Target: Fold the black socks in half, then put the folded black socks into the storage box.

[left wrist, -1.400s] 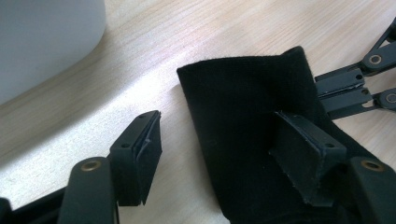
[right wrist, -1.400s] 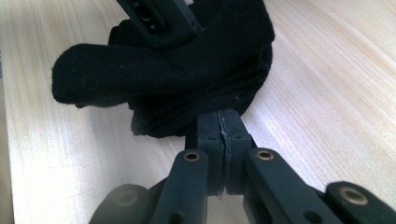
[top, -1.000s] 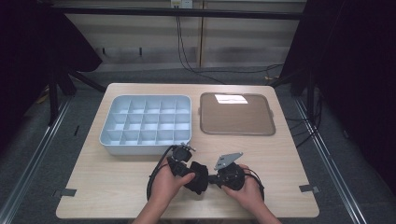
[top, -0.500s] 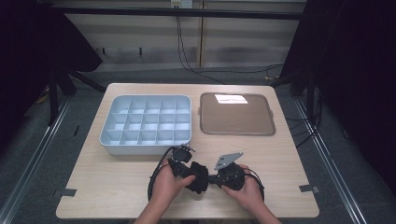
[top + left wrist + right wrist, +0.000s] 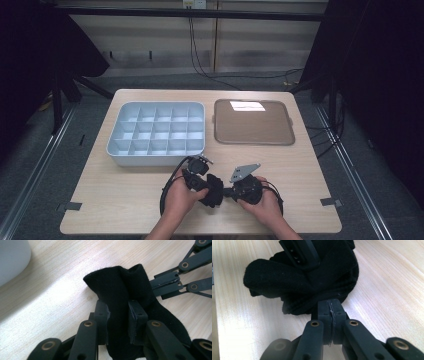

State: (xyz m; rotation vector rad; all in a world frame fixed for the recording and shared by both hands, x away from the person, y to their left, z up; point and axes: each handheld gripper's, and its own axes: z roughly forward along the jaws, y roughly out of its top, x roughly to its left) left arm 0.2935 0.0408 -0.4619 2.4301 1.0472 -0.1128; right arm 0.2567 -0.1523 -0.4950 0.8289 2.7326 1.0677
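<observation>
Here, scene: a pale wooden desk [image 5: 125, 200] seen from above, with a person's two hands coming in at 6 o'clock, each holding a black two-jaw gripper.

Task's thing: a black, soft knitted cloth [image 5: 214, 189], bunched into a lump, lies on the desk at about 6 o'clock of the desk's middle, between the two grippers and touching both. In the left gripper view the cloth [image 5: 125, 297] stands up in a fold between the jaws; in the right gripper view it [image 5: 294, 282] is heaped just past the jaw tips.

Left gripper: the left gripper [image 5: 196, 181] sits at 9 o'clock of the cloth. Its jaws have just been closing, and its fingers [image 5: 101, 315] now press on the fold of cloth from both sides, grasping it.

Right gripper: the right gripper [image 5: 245, 189] sits at 3 o'clock of the cloth, with a grey three-cornered plate on top. Its fingers [image 5: 323, 312] are clenched together, pad against pad, with an edge of the cloth pinched at their tips.

Grippers to each other: near, facing one another across the cloth; the left gripper's jaw reaches into the cloth at 12 o'clock in the right gripper view.

Tray with cells: a pale blue plastic box divided into many square compartments [image 5: 157, 157] stands at 11 o'clock of the cloth, apart from it.

Flat tray: a brown rectangular tray with a grey rim [image 5: 254, 142] stands at 1 o'clock of the cloth, just beside the box, well apart from the hands.
</observation>
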